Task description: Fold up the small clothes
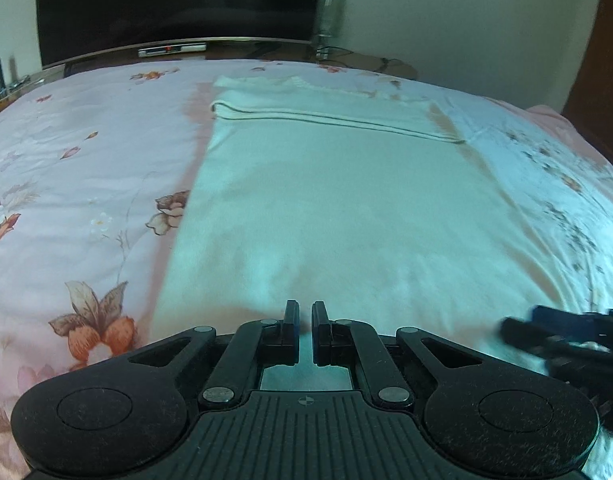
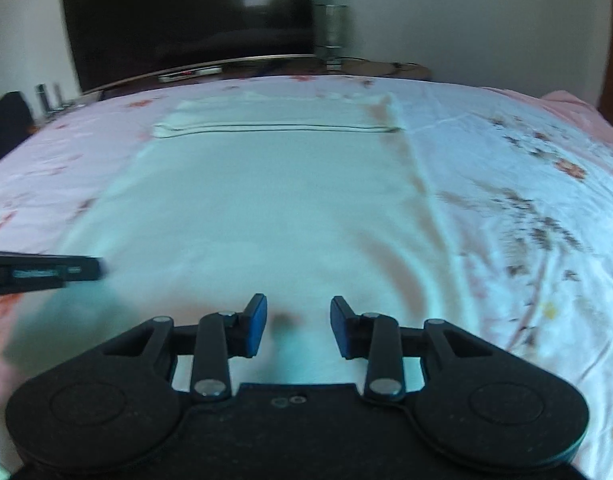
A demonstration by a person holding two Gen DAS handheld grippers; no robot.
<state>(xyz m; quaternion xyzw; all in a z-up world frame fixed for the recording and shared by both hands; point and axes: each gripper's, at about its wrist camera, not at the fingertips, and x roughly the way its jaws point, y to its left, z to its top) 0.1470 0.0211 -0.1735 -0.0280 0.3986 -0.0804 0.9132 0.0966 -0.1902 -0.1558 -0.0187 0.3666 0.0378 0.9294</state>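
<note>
You're in a home bedroom: a bed under a pink floral sheet fills your view, a big dark television stands on a low stand beyond it, a clear glass just beside the screen.

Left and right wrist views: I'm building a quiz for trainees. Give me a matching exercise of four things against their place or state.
Things:
1. white garment
2. television
3. left gripper
4. right gripper

Place or state:
A. fingers wide apart
B. lying flat on the floral bedspread
C. beyond the far edge of the bed
D. fingers nearly together

Pairs: 1-B, 2-C, 3-D, 4-A
</note>
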